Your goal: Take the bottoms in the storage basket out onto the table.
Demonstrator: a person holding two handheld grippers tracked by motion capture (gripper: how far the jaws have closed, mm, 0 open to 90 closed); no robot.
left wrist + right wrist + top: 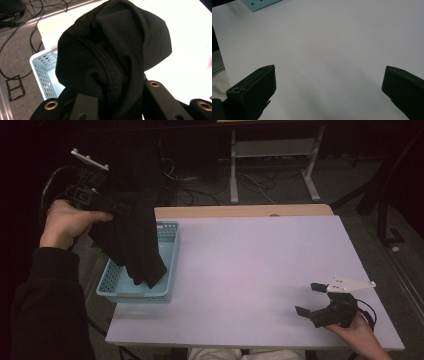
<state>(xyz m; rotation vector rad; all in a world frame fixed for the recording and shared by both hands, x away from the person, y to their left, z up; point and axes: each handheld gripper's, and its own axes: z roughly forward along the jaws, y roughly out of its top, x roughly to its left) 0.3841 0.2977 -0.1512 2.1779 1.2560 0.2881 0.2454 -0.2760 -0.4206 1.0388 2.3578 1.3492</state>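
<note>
The left tool [131, 210] is clamped on a bunched black garment [134, 240], held up above the far left corner of the counter [260, 265]. The cloth hangs down from the jaws, its lower end dipping into the light blue basket [169, 285] at the counter's left edge. The right tool [311, 299] rests low at the near right, jaws spread wide with nothing between them, well apart from the basket

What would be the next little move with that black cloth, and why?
Probably lift a little higher and swing toward the table. The left hand-held gripper is shut on the black cloth, whose lower end still hangs inside the blue basket. The right hand-held gripper waits open over bare tabletop.
</note>
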